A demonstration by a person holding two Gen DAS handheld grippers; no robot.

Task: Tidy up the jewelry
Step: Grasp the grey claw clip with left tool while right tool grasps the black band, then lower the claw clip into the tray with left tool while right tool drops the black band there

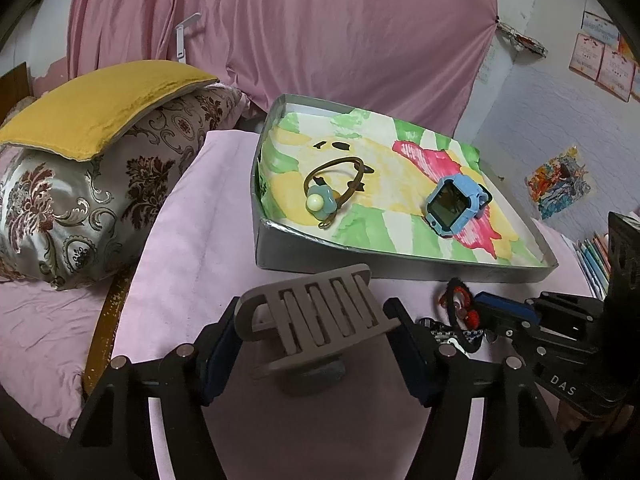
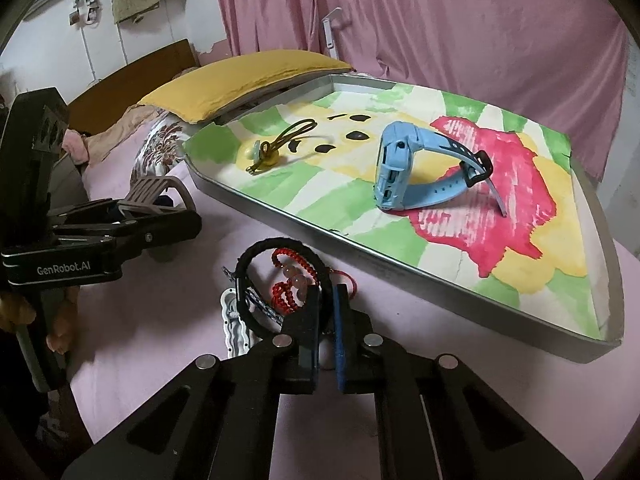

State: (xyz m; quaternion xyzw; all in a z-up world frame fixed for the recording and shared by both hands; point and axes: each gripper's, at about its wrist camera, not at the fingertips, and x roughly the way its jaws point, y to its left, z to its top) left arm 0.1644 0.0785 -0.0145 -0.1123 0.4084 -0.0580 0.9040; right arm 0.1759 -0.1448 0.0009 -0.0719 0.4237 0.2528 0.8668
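Note:
A taupe slotted hair claw clip point(image 1: 320, 320) sits between the pads of my left gripper point(image 1: 314, 314), which press on its two ends just above the pink sheet. My right gripper point(image 2: 326, 294) is shut on a black cord band point(image 2: 244, 276). That band lies over a red beaded bracelet point(image 2: 290, 280) and a silver piece point(image 2: 234, 320). Behind them stands a silver tray point(image 1: 280, 252) lined with painted paper. In the tray are a blue watch point(image 1: 456, 204) and a brown cord bracelet with a flower charm point(image 1: 320, 200). In the right wrist view the left gripper point(image 2: 176, 208) holds the clip point(image 2: 154, 194).
Patterned pillows point(image 1: 80, 208) topped by a yellow cushion point(image 1: 92, 108) lie left of the tray. A pink curtain point(image 1: 300, 32) hangs behind. Books point(image 1: 596, 256) stand at the right edge. Pink sheet point(image 1: 192, 248) covers the surface in front of the tray.

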